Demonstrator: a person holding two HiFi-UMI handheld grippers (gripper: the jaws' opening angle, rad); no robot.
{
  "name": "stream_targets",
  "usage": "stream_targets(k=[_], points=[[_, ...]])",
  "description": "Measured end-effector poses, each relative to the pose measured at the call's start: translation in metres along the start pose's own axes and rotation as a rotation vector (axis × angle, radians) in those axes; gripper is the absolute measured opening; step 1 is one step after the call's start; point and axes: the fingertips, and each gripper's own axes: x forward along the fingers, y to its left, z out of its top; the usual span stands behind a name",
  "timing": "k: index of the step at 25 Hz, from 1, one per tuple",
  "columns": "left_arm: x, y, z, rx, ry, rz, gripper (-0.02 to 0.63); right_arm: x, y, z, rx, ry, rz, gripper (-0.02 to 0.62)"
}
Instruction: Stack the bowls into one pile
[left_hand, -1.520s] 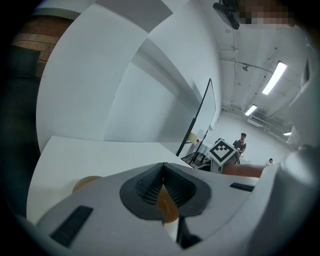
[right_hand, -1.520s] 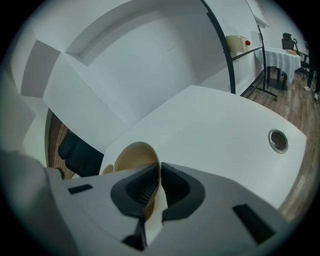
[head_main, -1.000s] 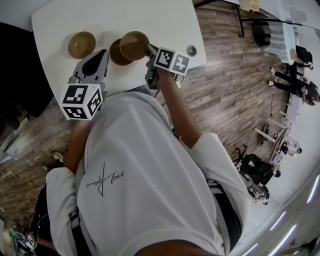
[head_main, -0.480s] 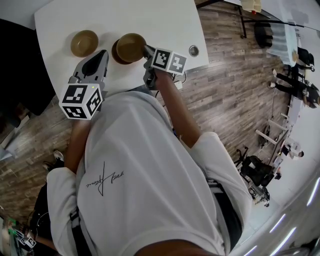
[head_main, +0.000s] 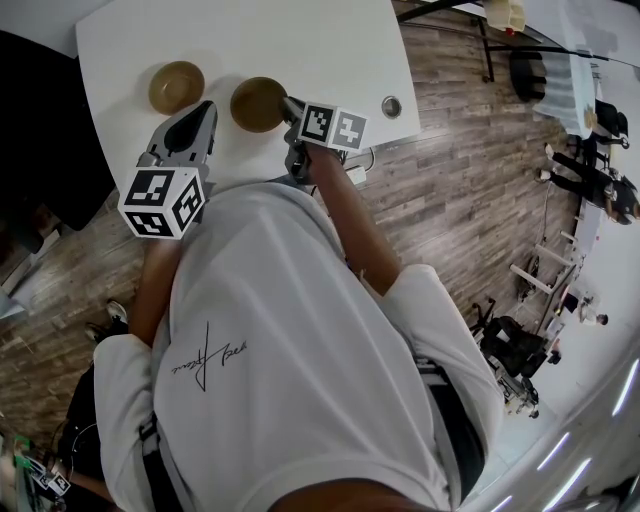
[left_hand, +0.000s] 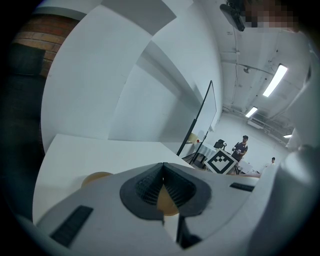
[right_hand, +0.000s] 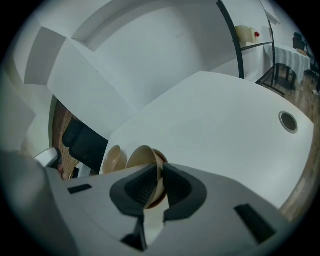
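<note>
Release under way! The right gripper had the top bowl seated in the lower bowl, and its jaws had just been opening. They stood narrowly apart with the top bowl's rim between them, no longer clamped as far as I could judge. So the first stack looked made, and this was the let-go.

The left gripper hung with its jaws pressed tight together, holding nothing; the pair of bowls showed just past its tips.

The lone bowl sat on the table, ahead of the left jaws and off to the left of the right ones, apart from the pair.

Next, by my reading: slide the right jaws back off the rim without tipping the pair, then take the lone bowl by its rim and set it on top.
</note>
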Motion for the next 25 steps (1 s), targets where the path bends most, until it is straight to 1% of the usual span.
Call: stream_targets(k=[6, 13, 25], points=[[-0.0035, 0.0052, -0.0005, -0.004, 0.005, -0.003, 0.009, 0.0020, -0.0004, -0.0024, -0.018, 0.003, -0.021, 0.040], [-0.0047, 0.0063, -0.0012, -0.004, 0.010, -0.013, 0.009, 0.0027, -0.0012, -0.0052, -0.071, 0.011, -0.047, 0.040], [-0.0054, 0.0077, -0.0045, -0.036, 0.004, -0.011, 0.009, 0.0018, -0.0030, -0.0048, -0.090, 0.018, -0.037, 0.046]])
